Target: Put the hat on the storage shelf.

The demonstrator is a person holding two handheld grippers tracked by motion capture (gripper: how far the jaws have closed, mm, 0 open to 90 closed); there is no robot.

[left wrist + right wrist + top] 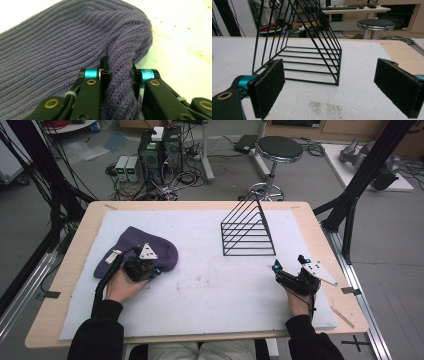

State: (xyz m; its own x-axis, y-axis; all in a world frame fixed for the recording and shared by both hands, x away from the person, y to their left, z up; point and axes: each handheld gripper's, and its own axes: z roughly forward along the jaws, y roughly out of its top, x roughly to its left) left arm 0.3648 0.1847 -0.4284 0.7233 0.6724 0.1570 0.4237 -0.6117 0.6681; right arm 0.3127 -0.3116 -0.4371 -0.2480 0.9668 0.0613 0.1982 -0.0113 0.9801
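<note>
In the high view, a purple knit beanie (pixel 136 251) lies on the white mat that covers the surface (pixel 210 285), well to the left of the black wire rack (pixel 247 232), which serves as the landmark here. The left tool (pixel 146 269) sits at the beanie's near edge, the edge farthest from the rack's back corner, while the right tool (pixel 290 266) rests on the mat just in front of the rack and a little to its right. In the left gripper view, the left tool (pixel 120 72) is pressed together on a raised fold of the beanie (pixel 62 42), a thick ridge of ribbed knit pinched between the pads; the rest of the hat spreads flat beyond, away from the rack. How deep the fold runs into the jaws is hard to judge from this close, so the bite may be shallower than it looks. In the right gripper view, the right tool (pixel 329 87) stands spread wide with nothing between its pads, and the rack (pixel 304 47) stands upright just ahead of it. To do this pickup well, I would keep the pinch firm and lift slowly and straight, watching that both layers of knit rise together instead of one slipping out, and keep the free tool clear of the rack's wires until the hat is up.
</note>
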